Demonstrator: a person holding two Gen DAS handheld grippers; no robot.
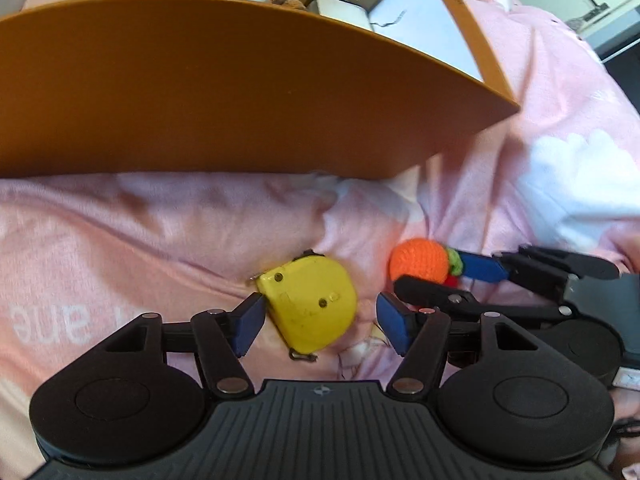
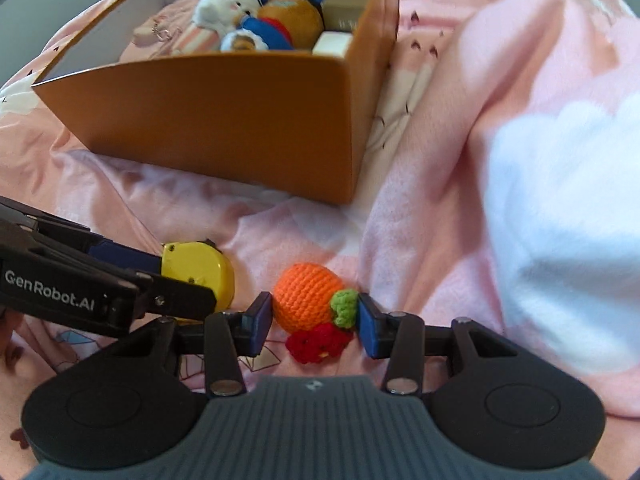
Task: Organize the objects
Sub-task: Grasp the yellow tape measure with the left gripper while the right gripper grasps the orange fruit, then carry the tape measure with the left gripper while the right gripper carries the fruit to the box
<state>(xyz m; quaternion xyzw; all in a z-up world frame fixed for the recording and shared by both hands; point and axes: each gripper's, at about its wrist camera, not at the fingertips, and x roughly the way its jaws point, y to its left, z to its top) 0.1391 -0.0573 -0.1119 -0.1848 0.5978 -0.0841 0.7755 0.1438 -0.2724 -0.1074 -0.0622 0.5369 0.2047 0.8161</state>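
A yellow tape measure (image 1: 308, 304) lies on the pink blanket between the fingers of my left gripper (image 1: 320, 322), which is open around it; the left pad touches it, the right pad stands apart. It also shows in the right wrist view (image 2: 200, 270). A crocheted orange toy (image 2: 306, 302) with green leaf and red flower lies between the fingers of my right gripper (image 2: 314, 322), which is open around it. The toy also shows in the left wrist view (image 1: 420, 266). An orange box (image 2: 224, 128) stands behind both.
The orange box (image 1: 224, 92) holds plush toys (image 2: 256, 20), pink cloth and small cartons. The pink blanket (image 2: 432, 160) is rumpled, with a white patch (image 2: 560, 216) at the right. The two grippers lie close side by side.
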